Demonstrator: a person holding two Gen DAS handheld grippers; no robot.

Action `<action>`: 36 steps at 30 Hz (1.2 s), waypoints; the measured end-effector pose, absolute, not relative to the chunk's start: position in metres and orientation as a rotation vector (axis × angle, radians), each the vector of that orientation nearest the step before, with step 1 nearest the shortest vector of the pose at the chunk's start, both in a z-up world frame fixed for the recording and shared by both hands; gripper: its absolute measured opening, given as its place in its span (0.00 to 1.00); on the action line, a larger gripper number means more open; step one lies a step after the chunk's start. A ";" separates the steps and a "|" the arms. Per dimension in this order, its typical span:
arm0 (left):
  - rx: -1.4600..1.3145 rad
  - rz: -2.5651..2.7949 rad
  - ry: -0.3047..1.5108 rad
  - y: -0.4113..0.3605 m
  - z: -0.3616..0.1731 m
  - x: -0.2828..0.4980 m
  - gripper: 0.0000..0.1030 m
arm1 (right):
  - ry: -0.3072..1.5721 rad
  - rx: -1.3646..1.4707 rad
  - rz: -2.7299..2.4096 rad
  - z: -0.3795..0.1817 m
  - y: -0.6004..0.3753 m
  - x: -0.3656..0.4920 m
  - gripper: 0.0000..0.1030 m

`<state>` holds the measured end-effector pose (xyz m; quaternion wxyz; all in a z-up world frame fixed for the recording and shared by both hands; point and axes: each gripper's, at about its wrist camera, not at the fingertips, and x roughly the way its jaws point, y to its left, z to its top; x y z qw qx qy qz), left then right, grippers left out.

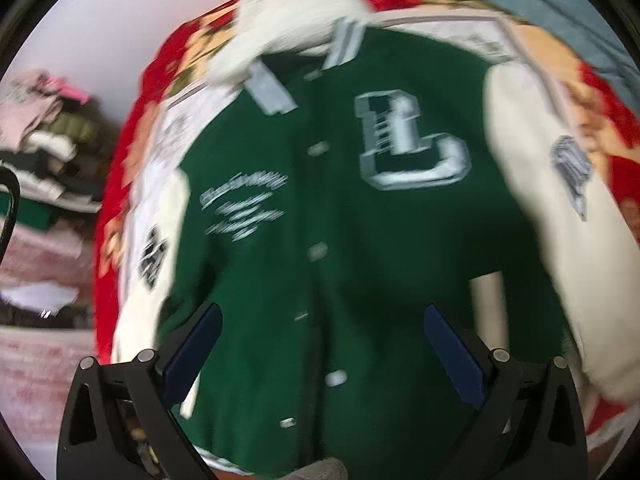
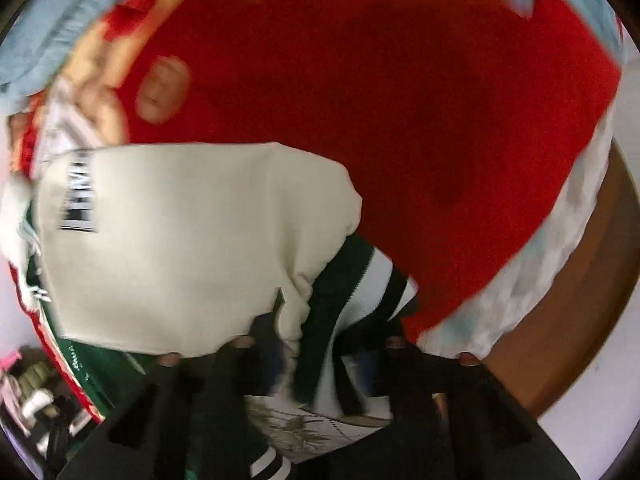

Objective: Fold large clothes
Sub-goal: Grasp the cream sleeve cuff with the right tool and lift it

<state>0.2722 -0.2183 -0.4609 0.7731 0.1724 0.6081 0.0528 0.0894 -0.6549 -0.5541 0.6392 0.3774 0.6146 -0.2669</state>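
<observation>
From my left wrist camera, the green varsity jacket (image 1: 320,208) lies flat, front up and snapped shut, on the red blanket (image 1: 132,112). Its collar points to the top of the view and its hem toward me, so the long axis runs away from me. No fold looks made yet. My left gripper (image 1: 322,356) hangs above the lower front, jaws wide, holding nothing.

From my right wrist camera, the cream sleeve (image 2: 180,240) lies out sideways. My right gripper (image 2: 320,360) is narrowed on the striped cuff (image 2: 360,292); the grip looks closed, though blur hides the pads. Sleeves and body all remain to fold.
</observation>
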 end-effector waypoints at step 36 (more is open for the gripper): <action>0.188 0.028 1.310 -0.276 -0.488 0.372 1.00 | 0.553 1.153 -0.511 -0.462 -0.710 0.175 0.06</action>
